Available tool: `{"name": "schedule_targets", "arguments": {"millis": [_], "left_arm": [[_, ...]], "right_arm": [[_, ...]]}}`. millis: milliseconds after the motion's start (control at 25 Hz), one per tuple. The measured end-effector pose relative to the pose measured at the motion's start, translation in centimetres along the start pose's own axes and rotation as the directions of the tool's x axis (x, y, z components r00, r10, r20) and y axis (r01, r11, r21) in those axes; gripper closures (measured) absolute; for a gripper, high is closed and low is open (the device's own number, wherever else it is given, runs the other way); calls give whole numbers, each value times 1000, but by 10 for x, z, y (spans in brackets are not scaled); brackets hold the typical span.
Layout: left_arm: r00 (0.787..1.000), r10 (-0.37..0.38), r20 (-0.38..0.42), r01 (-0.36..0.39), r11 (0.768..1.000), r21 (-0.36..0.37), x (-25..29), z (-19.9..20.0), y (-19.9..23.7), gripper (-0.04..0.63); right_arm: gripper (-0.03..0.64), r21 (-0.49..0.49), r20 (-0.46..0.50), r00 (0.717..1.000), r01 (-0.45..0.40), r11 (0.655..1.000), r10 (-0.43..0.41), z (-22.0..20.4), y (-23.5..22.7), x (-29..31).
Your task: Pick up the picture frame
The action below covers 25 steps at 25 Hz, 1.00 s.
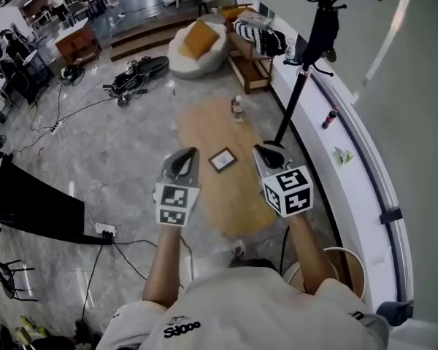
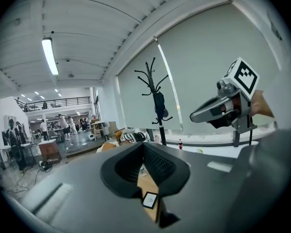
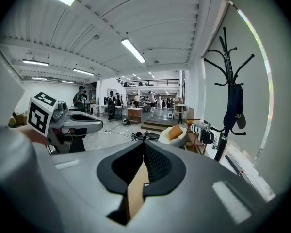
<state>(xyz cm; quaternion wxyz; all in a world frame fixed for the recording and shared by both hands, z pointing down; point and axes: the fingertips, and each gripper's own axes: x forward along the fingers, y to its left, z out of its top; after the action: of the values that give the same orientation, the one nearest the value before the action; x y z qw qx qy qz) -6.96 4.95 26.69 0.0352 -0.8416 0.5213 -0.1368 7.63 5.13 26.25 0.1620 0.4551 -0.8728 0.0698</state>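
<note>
Two jaw pairs: both are pressed together, with nothing pinched in either.
Left gripper: it is held out above the left edge of the oval wooden table, pointing ahead and a little down. Its own view shows the jaws meeting at the tip.
Frame from the left gripper: it is ahead, slightly to the right and well below. In the left gripper view it shows straight down the notch under the jaws, so this gripper lines up on it most directly.
Picture frame: it lies flat on the table, a dark border round a pale centre, between the lines of the two grippers and apart from both.
Frame's axis: it looks close to square and sits turned cornerwise to the person, so no long side clearly offers itself. I judge the wrist would need rolling to square up on an edge.
Right gripper: it is above the window side of the table, pointing ahead and down, and it is empty.
Frame from the right gripper: it is ahead, to the left and well below. This gripper's own view shows mostly bare table through the notch.
Nearer hand: the two are about even in the head view, with the left marginally closer by my reading.
Coming move, as I judge: one pair of jaws spreads and comes down, since the frame lies flat with no edge raised.
Bottle: it stands on the table beyond the frame, clear of the approach.
</note>
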Motion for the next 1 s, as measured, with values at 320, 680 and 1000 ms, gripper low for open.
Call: {"name": "schedule_targets", "arguments": {"millis": [320, 680, 1000], "left_arm": [[999, 0, -32, -1, 1000, -15, 65, -6, 11, 584], [999, 8, -53, -10, 1000, -22, 126, -10, 21, 584], [995, 0, -99, -3, 1000, -28, 164, -31, 44, 584]], "right_arm": [[613, 20, -32, 999, -21, 1000, 22, -7, -47, 47], [613, 31, -68, 996, -47, 998, 49, -11, -91, 92], [612, 38, -109, 992, -56, 998, 60, -18, -109, 141]]}}
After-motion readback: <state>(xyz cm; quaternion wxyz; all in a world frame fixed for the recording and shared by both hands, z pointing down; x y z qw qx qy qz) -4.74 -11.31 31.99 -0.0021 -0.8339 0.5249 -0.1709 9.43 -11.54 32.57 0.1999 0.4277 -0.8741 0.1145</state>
